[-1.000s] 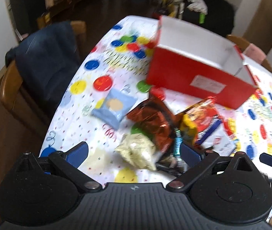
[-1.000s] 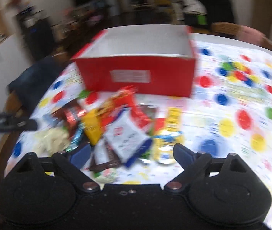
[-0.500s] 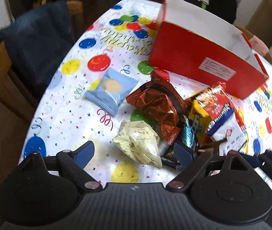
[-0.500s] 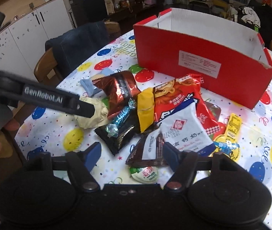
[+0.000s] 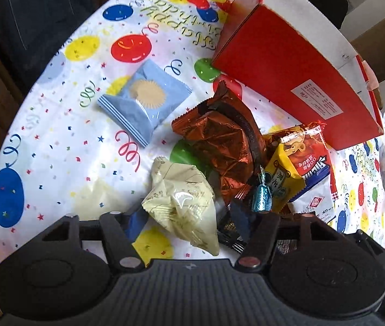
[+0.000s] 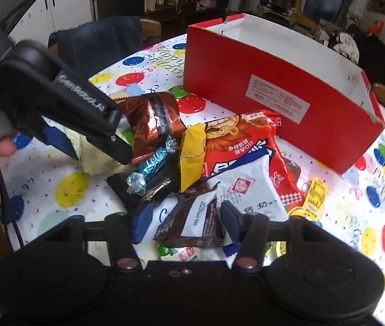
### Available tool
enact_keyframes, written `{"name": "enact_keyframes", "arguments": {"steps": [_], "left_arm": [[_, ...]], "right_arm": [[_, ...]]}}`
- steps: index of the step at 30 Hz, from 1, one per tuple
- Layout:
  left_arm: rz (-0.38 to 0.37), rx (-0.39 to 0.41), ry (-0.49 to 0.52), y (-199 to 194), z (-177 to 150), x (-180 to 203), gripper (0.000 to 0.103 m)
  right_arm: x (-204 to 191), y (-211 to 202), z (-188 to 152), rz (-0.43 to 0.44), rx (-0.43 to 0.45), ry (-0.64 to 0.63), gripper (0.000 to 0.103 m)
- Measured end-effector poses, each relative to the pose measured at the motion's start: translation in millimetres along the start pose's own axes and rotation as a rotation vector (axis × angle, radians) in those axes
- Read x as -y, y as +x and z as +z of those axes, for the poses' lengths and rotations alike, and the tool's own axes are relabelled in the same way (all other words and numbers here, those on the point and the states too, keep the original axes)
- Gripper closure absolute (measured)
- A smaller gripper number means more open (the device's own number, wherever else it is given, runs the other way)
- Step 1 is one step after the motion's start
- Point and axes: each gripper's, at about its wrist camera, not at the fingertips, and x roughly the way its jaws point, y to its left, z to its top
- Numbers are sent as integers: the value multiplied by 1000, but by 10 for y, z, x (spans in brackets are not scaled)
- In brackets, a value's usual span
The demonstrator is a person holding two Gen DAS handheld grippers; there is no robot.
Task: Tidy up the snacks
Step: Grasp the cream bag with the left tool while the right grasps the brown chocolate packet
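Both grippers have dropped closer to the snack pile than half a second ago, so the packets fill more of each view. Left to right in the left wrist view: blue packet (image 5: pixel 145 102) lying alone on the tablecloth (image 5: pixel 56 146); cream packet (image 5: pixel 183 203) between the spread fingers of my left gripper (image 5: pixel 185 218); copper bag (image 5: pixel 219 146) just beyond it; small blue candy (image 5: pixel 261 197) and yellow packet (image 5: pixel 284 179) beside that; red box (image 5: pixel 295 76) standing open behind the pile. My left gripper is released, its blue pads on either side of the cream packet without pinching it.

In the right wrist view my right gripper (image 6: pixel 188 221) is likewise released, fingers astride a dark packet (image 6: pixel 192 225) with a white label, which rests against the white packet (image 6: pixel 249 182). Nothing has gone into the box yet, as far as I can see.

To do this step well, I judge each pair of fingers should close on one packet only, low on a crimped edge or across the bulk, then lift clear before swinging toward the box; these wrappers look slippery and crumple easily, and neighbours overlapping them could be dragged along.

Hard to make out: the left gripper's right pad is half hidden behind the cream packet and a black wrapper (image 5: pixel 230 233); a green-and-red packet (image 6: pixel 181 254) is mostly covered by my right gripper's body; the box floor is out of sight.
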Motion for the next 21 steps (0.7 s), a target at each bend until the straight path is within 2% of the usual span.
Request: {"name": "enact_keyframes", "arguments": {"steps": [1, 3, 9, 11, 21], "left_arm": [[-7, -8, -17, 17, 9, -22, 41], [-10, -13, -28, 28, 14, -46, 43], [14, -1, 35, 44, 1, -15, 55], [8, -1, 32, 43, 9, -22, 56], [-1, 14, 34, -62, -58, -59, 62]], "right_arm": [[-11, -1, 2, -9, 0, -9, 60], [-38, -2, 2, -27, -2, -26, 62], [-178, -30, -21, -79, 9, -112, 69], [-183, -35, -18, -87, 11, -110, 76], [-204, -147, -34, -87, 33, -85, 81]]}}
